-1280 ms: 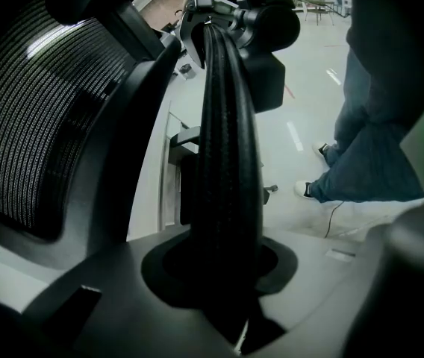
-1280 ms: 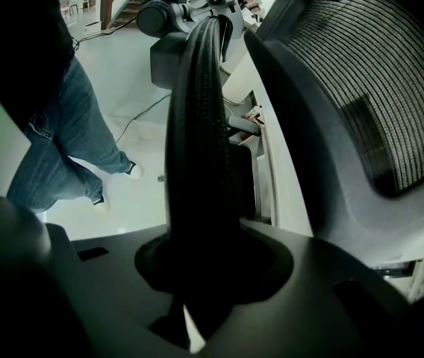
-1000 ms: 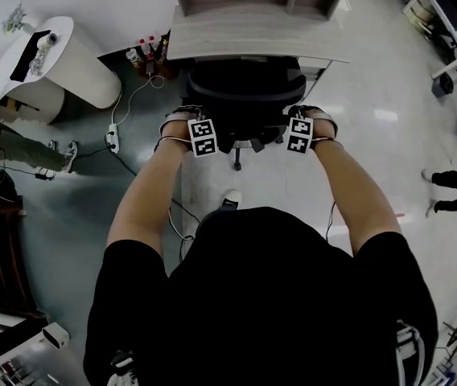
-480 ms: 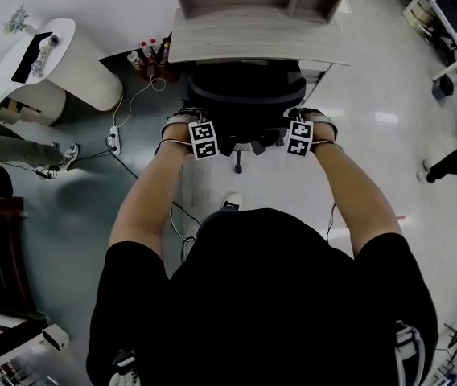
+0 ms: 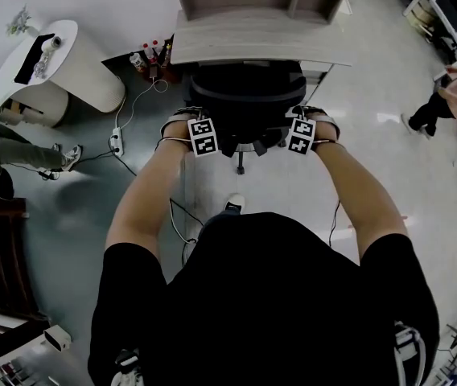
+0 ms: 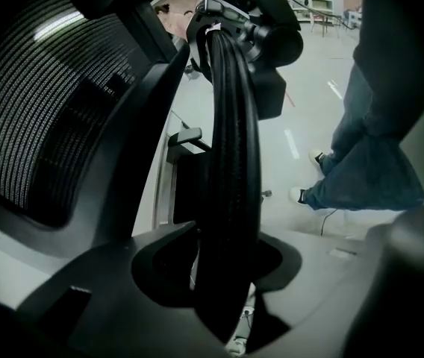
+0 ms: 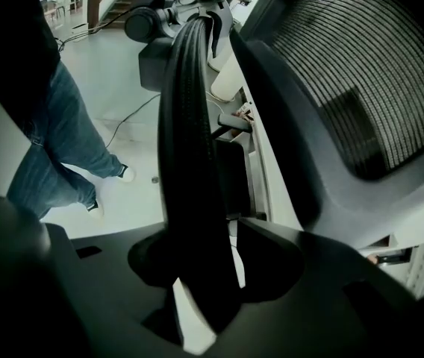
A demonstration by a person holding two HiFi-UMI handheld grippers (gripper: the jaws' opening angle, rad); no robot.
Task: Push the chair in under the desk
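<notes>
Head view | chair at 12 o'clock, under counter | left tongs, right tongs just spread, astride ribbed bars | likely rolls easily; push stiff frame

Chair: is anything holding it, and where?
Seemingly not: left gripper and right gripper each straddle a side bar of the chair, jaws having just been opening.

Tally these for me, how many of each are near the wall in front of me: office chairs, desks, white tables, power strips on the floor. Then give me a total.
Black mesh office chair: 1
Grey wooden desk with shelves: 1
White round-ended table: 1
White power strip on the floor: 1
Total: 4
</notes>
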